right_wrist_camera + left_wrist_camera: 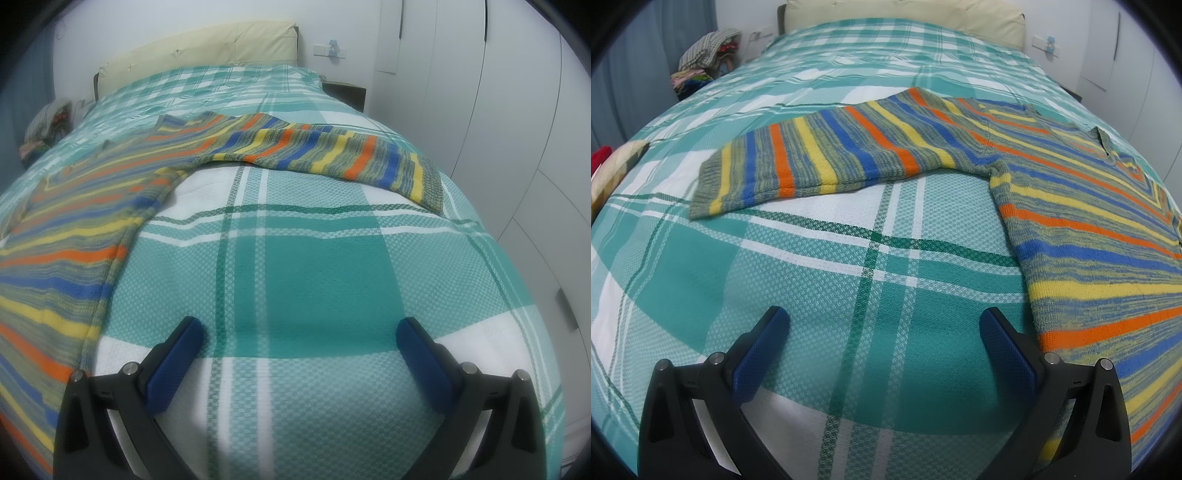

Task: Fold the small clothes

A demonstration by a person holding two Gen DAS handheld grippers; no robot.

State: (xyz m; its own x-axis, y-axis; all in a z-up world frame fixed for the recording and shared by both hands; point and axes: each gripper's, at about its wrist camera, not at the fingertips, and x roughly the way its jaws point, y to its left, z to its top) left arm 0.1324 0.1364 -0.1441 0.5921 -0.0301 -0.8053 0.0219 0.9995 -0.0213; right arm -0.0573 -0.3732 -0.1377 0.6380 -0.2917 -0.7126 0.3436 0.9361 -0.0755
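Note:
A knit sweater (1089, 229) striped in orange, yellow, blue and grey-green lies flat on the bed. Its left sleeve (812, 158) stretches out leftward, cuff at the far left. My left gripper (884, 332) hovers open over bare bedspread just left of the sweater's body, nothing between its blue pads (759, 363). From the right wrist, the sweater body (66, 251) fills the left side and the other sleeve (332, 151) reaches right, ending in a cuff (432, 184). My right gripper (299, 341) is open above the plaid cover, right of the sweater's side edge.
The bed carries a teal-and-white plaid cover (849, 266) with a cream headboard (199, 48) behind. A heap of clothes (705, 59) sits beside the bed's far left. White wardrobe doors (517, 110) line the right, near the bed's edge. A dark bedside table (345, 92) stands by the headboard.

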